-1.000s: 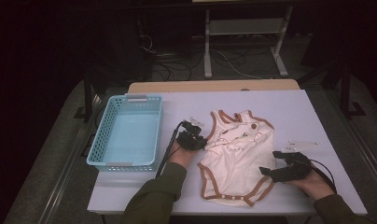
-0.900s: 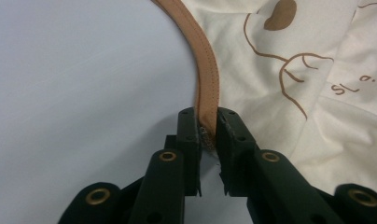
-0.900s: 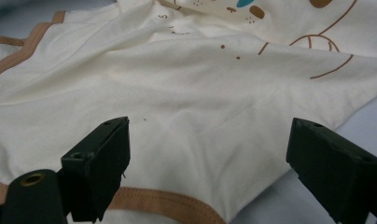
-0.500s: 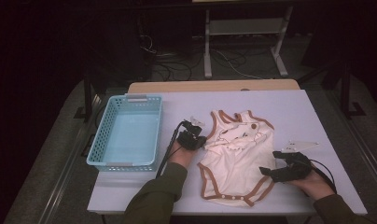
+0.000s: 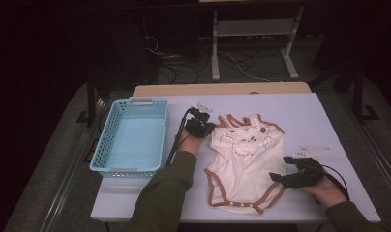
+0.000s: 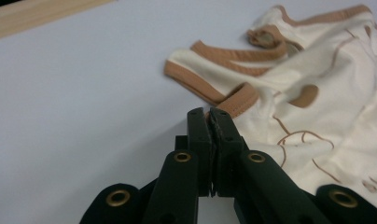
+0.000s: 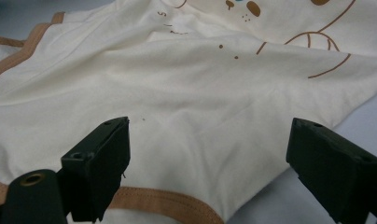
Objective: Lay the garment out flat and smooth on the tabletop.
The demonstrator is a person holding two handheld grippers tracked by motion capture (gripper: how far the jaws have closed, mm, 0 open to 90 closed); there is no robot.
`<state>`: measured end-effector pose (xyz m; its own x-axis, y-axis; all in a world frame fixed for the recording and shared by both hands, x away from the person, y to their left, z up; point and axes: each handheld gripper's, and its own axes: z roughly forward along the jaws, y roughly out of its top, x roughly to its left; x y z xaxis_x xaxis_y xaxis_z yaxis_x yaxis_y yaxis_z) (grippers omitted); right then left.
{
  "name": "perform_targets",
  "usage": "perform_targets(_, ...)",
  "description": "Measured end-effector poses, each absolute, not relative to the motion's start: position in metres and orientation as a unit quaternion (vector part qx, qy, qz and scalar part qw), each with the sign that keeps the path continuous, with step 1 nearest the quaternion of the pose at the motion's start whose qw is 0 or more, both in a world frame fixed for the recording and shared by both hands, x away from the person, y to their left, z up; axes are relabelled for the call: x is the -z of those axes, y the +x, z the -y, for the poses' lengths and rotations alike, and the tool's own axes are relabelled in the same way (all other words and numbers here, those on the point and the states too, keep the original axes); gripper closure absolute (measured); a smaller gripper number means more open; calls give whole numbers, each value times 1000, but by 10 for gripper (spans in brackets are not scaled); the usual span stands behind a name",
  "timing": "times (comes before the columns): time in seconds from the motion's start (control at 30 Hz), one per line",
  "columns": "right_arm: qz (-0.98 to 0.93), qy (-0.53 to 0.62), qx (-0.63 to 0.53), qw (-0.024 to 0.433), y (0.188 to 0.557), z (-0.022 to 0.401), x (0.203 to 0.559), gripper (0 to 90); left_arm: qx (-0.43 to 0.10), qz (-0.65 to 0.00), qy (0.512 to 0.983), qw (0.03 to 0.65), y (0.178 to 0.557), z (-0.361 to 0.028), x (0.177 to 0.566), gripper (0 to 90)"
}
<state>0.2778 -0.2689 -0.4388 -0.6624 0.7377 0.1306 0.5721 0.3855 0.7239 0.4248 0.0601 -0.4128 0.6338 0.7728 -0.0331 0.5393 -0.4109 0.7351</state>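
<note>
The bodysuit is spread flat on the table, nothing folded yet. Its brown-trimmed sleeve edge is pinched at the tips of the left gripper. The right gripper is held wide apart over the hem.

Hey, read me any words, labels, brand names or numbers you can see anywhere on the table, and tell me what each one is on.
No text here can be read.
Bodysuit: small brown marks beside the drawn picture at the top of the right gripper view, too small and blurred to read.
Basket: a pale patch on the far rim, nothing legible on it.
</note>
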Motion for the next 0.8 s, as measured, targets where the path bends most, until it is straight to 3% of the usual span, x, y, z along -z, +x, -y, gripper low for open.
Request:
perform_targets(0.4,-824,399,-388,107,278,271,439,133,-155,-408,823,365,460,-50,425,872)
perform_targets(0.8,-825,397,-389,106,278,271,440,133,-147,-414,826,352,471,-43,442,865)
